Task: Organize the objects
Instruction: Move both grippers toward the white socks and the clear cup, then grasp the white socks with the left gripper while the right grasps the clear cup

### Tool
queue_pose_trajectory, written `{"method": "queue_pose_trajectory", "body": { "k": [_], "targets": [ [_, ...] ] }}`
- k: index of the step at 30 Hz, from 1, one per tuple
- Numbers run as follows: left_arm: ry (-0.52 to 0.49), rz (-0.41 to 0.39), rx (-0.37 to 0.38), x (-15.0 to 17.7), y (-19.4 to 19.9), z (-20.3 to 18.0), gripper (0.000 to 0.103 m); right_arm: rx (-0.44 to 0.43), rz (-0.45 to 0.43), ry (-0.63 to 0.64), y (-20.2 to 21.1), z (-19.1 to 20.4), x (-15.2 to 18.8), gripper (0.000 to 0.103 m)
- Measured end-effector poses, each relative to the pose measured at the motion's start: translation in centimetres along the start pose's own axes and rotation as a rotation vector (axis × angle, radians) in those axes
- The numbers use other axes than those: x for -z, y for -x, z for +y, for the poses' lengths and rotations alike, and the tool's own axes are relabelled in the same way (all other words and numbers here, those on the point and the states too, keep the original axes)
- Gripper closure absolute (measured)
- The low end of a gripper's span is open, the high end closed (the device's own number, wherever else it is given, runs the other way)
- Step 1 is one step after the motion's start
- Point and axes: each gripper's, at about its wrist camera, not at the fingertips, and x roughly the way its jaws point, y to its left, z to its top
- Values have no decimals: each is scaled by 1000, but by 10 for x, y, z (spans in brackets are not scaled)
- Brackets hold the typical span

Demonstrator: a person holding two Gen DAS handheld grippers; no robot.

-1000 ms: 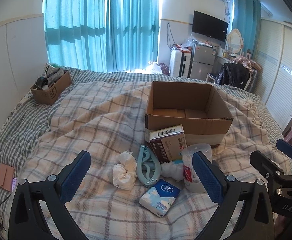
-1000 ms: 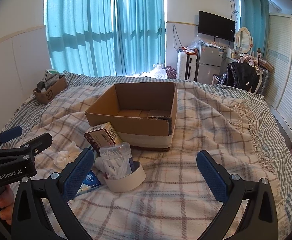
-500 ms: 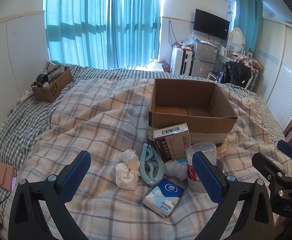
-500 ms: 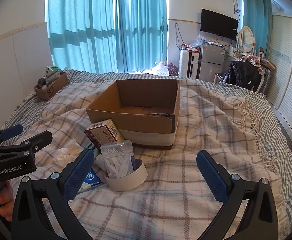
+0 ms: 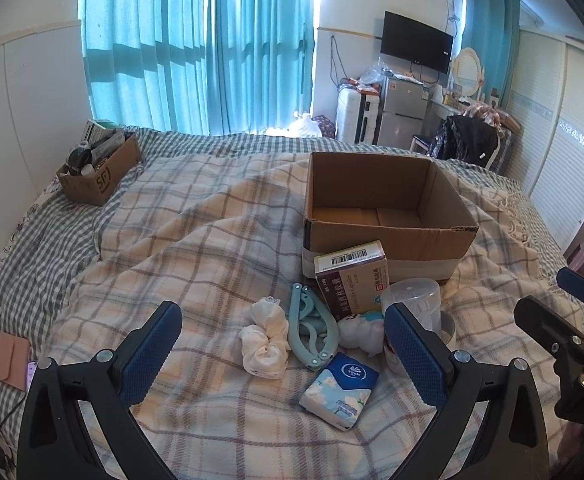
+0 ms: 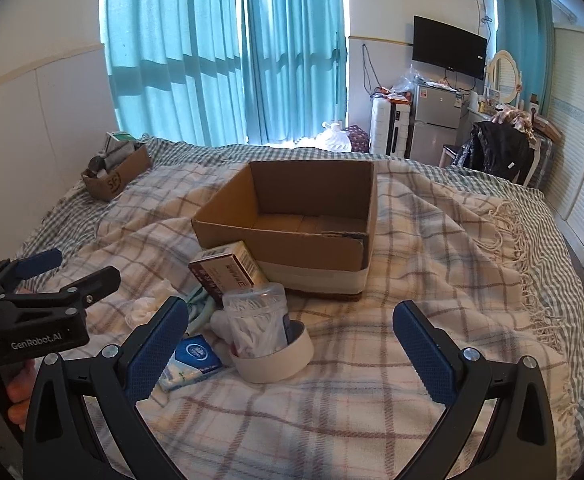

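Note:
An open, empty cardboard box [image 5: 388, 236] [image 6: 292, 236] sits on the plaid blanket. In front of it lie a maroon medicine box [image 5: 352, 280] [image 6: 227, 270], a clear cotton-swab jar [image 5: 414, 300] [image 6: 257, 322], a white tape roll [image 6: 275, 360], a blue tissue pack [image 5: 340, 390] [image 6: 191, 362], a pale green folding hanger [image 5: 312, 332], white socks [image 5: 265, 338] and a white-and-blue sock ball [image 5: 362, 328]. My left gripper [image 5: 283, 354] is open and empty above the pile. My right gripper [image 6: 287, 350] is open and empty, right of the pile.
A small cardboard box [image 5: 99, 172] [image 6: 115, 178] full of items sits at the bed's far left. A pink wallet [image 5: 11, 360] lies at the left edge. The blanket's fringe [image 6: 528, 272] runs along the right. Fridge, suitcase and TV stand beyond the bed.
Both grippers have drifted slightly forward and down towards the pile. The objects sit a little lower and larger in view. Nothing was picked up.

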Motion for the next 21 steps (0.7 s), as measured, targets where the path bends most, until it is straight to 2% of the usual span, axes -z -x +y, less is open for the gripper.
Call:
{"method": "queue_pose_trajectory", "body": {
  "k": [5,8,14,17,20,21],
  "targets": [
    [12,17,0,-8,-6,12,0,-10,11,34,-2,10,-13,0],
    [-10,45,-15,-17,-15,15,0,19,2,87,-6,15,-28,0],
    [-58,120,-36,-26,-52,15,0,38,14,104,-26,16,-54,0],
    [-100,133,-46,-14,-75,15,4,-7,80,102,-58,25,-40,1],
    [-99,201,-31,11,-98,23,7,-40,178,100,-91,25,-16,7],
    [-85,236,-19,20,-108,26,14,-46,203,86,-99,23,-12,8]
  ]
}}
